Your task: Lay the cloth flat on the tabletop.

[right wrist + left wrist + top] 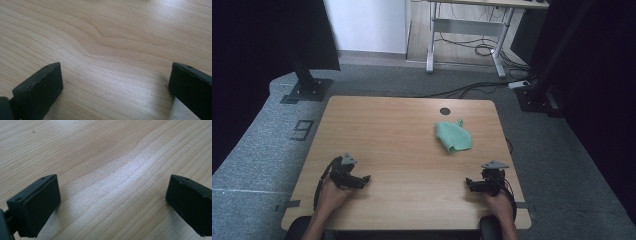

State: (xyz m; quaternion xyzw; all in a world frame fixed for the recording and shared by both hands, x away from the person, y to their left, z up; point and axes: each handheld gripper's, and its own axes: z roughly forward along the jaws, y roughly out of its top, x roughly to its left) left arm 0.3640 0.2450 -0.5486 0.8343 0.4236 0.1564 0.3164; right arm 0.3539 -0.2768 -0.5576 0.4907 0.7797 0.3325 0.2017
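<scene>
A crumpled green cloth (453, 136) lies on the wooden table (402, 150), right of centre and toward the far side. My left gripper (364, 180) rests near the front left of the table, held by a hand, jaws pointing right. It is open (113, 202) with bare wood between its black jaws. My right gripper (470, 184) rests near the front right, jaws pointing left, well in front of the cloth. It too stands open (116, 87) over bare wood, holding nothing.
A round dark hole (445, 111) sits in the tabletop just beyond the cloth. Black stands (307, 85) rise off the far left and far right (537, 95) corners. Grey carpet surrounds the table; a desk frame (467, 40) and cables lie beyond.
</scene>
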